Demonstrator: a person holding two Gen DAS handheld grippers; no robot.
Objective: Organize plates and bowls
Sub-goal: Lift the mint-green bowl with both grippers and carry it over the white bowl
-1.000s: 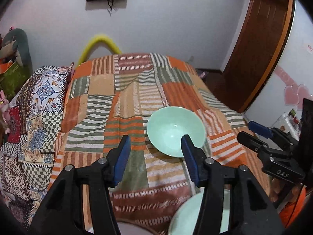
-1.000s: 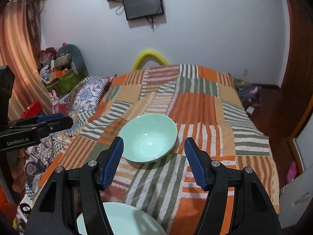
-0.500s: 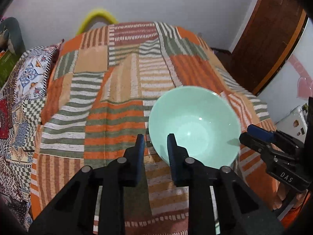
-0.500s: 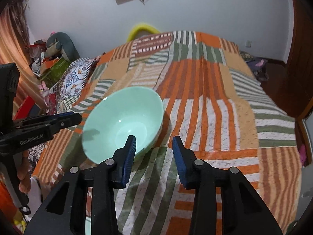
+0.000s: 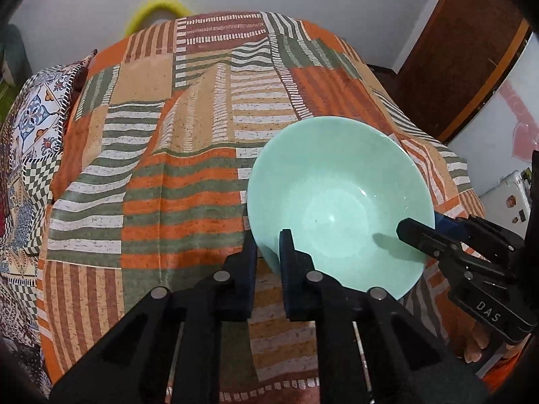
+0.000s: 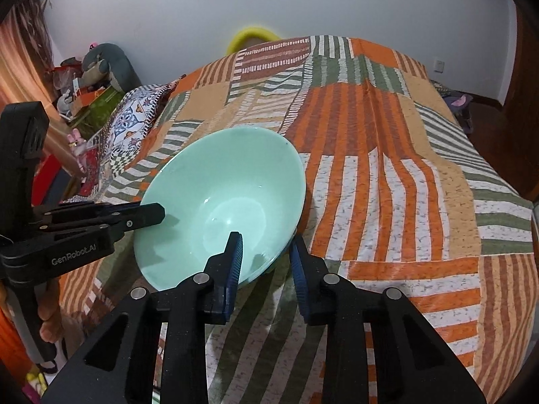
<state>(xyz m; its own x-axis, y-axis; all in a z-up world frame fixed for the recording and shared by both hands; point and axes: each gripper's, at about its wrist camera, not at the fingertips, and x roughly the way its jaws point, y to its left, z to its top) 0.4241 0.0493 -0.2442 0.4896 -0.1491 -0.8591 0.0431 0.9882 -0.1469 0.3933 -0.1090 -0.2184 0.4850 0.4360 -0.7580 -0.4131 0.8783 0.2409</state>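
Observation:
A mint-green bowl (image 5: 340, 198) sits on the striped patchwork bedspread (image 5: 168, 181); it also shows in the right wrist view (image 6: 222, 202). My left gripper (image 5: 269, 245) is shut on the bowl's near-left rim, one finger inside and one outside. My right gripper (image 6: 264, 252) straddles the bowl's near-right rim with its jaws closed on it, one finger inside and one outside. The right gripper (image 5: 421, 232) shows at the bowl's right rim in the left wrist view. The left gripper (image 6: 148, 213) shows at the bowl's left rim in the right wrist view.
A patterned pillow (image 5: 37, 124) lies at the bed's left side. A yellow arc (image 6: 252, 35) rises behind the far edge of the bed. A wooden door (image 5: 465, 50) stands to the right. Clutter and a plush toy (image 6: 101, 67) sit left of the bed.
Both grippers moved forward to the bowl and closed from wide open onto its rim. The plates near the front edge have dropped out of view.

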